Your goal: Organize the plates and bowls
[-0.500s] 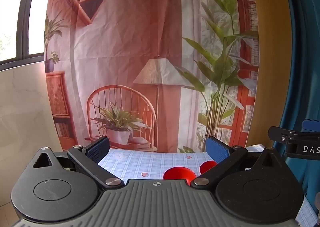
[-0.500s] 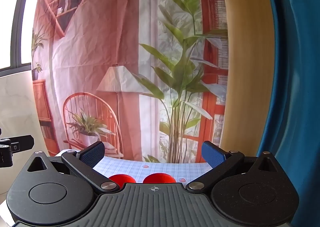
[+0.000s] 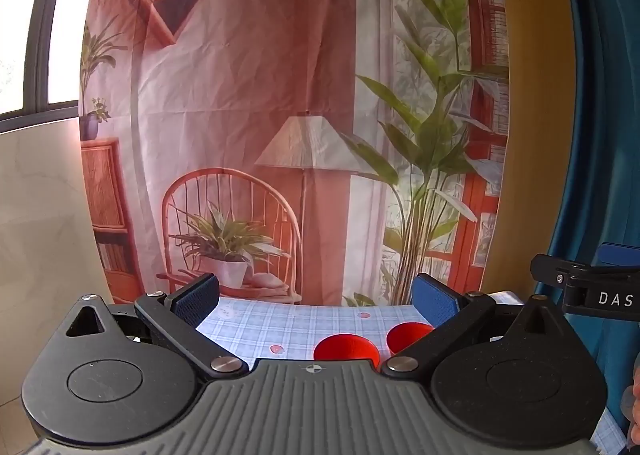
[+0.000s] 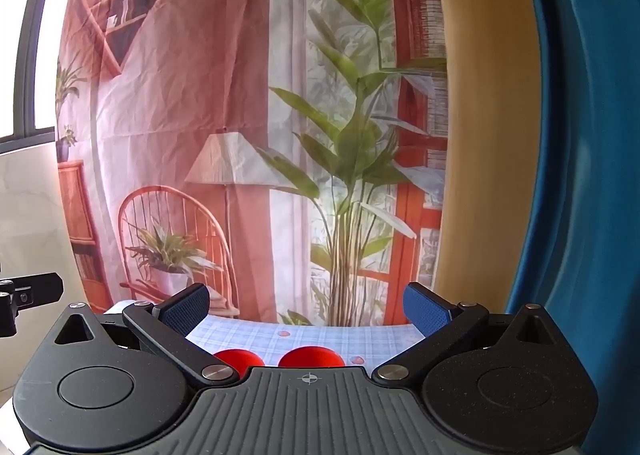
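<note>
Count: two round red bowls are visible, standing on the table covered with a pale blue checked cloth printed with small strawberries (image 3: 304,325). In the left wrist view, the nearer red bowl (image 3: 346,347) sits just above the gripper body's top edge, and the second red bowl (image 3: 408,335) stands just beside it to the right, partly hidden by the right finger linkage. In the right wrist view, the same pair appears as the left red bowl (image 4: 236,359) and the right red bowl (image 4: 311,355), side by side, with their lower parts cut off by the gripper body. No plate can be made out in either view.

Surroundings: a wrinkled printed fabric backdrop (image 3: 248,103) hangs behind the table's far edge, showing a chair, a lamp, shelves and leafy plants. A blue curtain (image 4: 580,175) hangs at the right, beside a tan vertical panel (image 4: 480,135). A dark-framed window (image 3: 44,35) is at the left.

Gripper state: the left gripper (image 3: 316,299) has both blue-padded fingers spread wide with nothing between them. The right gripper (image 4: 307,307) is likewise spread wide and empty. Both are tilted slightly downward toward the table, short of the bowls. The right gripper's black arm appears at the right edge of the left wrist view.
</note>
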{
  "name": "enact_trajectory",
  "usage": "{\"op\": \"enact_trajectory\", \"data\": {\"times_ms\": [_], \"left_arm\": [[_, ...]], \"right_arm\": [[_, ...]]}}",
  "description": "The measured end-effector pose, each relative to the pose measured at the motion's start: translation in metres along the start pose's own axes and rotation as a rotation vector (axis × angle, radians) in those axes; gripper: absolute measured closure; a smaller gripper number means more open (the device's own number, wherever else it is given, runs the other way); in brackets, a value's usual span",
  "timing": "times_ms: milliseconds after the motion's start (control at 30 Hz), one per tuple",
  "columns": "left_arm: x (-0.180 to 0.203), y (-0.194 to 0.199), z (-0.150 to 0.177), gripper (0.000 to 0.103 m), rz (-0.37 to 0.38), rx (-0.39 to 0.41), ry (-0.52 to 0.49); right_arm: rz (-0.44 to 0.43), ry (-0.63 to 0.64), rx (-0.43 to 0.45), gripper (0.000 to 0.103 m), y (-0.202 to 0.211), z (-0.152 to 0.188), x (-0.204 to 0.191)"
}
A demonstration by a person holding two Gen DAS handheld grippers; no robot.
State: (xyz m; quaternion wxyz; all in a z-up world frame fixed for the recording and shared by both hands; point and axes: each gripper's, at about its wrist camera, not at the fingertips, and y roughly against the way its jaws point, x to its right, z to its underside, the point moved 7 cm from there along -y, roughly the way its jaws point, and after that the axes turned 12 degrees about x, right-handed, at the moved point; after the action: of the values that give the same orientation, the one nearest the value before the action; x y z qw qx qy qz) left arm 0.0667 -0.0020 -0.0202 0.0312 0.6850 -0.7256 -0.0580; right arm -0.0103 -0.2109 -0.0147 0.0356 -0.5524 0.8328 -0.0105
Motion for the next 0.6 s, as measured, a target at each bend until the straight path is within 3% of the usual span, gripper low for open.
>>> {"op": "enact_trajectory", "data": {"times_ms": [600], "left_arm": [[0.0006,0.0002,0.0033,0.0,0.006,0.003,0.013]], "right_arm": [[0.006,-0.003,0.002,0.0,0.001,-0.0008,0.001]]}}
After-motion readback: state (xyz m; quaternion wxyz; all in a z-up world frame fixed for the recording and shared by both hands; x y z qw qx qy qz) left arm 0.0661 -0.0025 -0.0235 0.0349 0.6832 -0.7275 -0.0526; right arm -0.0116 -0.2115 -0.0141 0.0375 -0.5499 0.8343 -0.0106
